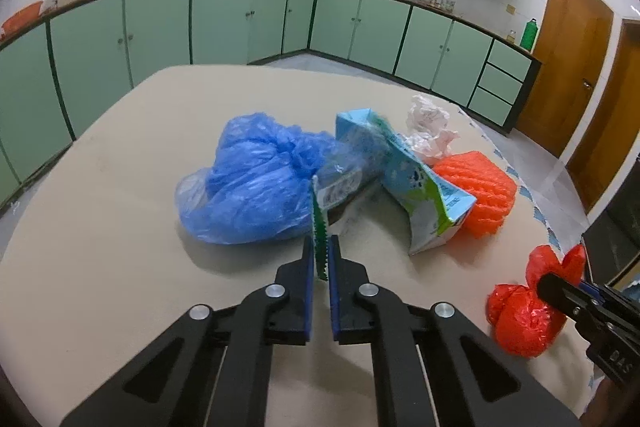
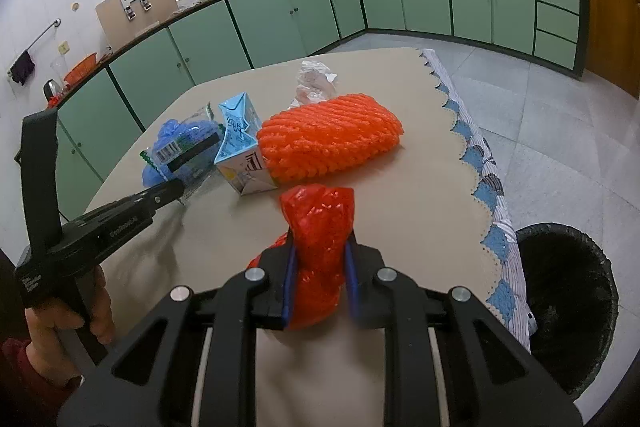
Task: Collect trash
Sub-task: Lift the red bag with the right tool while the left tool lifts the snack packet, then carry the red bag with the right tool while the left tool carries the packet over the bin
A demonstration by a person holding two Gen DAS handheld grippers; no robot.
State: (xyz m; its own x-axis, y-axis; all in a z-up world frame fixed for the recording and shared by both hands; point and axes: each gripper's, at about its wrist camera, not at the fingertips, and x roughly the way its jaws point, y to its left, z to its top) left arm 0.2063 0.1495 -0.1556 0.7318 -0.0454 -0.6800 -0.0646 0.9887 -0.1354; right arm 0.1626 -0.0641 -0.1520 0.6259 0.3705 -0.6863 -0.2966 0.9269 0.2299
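Observation:
My left gripper [image 1: 321, 251] is shut on the green serrated edge of a clear snack wrapper [image 1: 338, 187], seen lifted with its barcode in the right wrist view [image 2: 180, 151]. My right gripper [image 2: 320, 259] is shut on a red plastic bag [image 2: 320, 239], held just above the table; it also shows in the left wrist view [image 1: 524, 311]. On the beige table [image 1: 120, 227] lie a blue plastic bag [image 1: 256, 183], a blue-and-green milk carton [image 1: 416, 183], an orange foam net [image 2: 328, 139] and crumpled clear plastic [image 2: 316, 79].
A bin lined with a black bag [image 2: 568, 303] stands on the floor right of the table, below its scalloped cloth edge [image 2: 480, 163]. Green kitchen cabinets [image 1: 240, 19] run along the far walls. A wooden door [image 1: 568, 59] is at the right.

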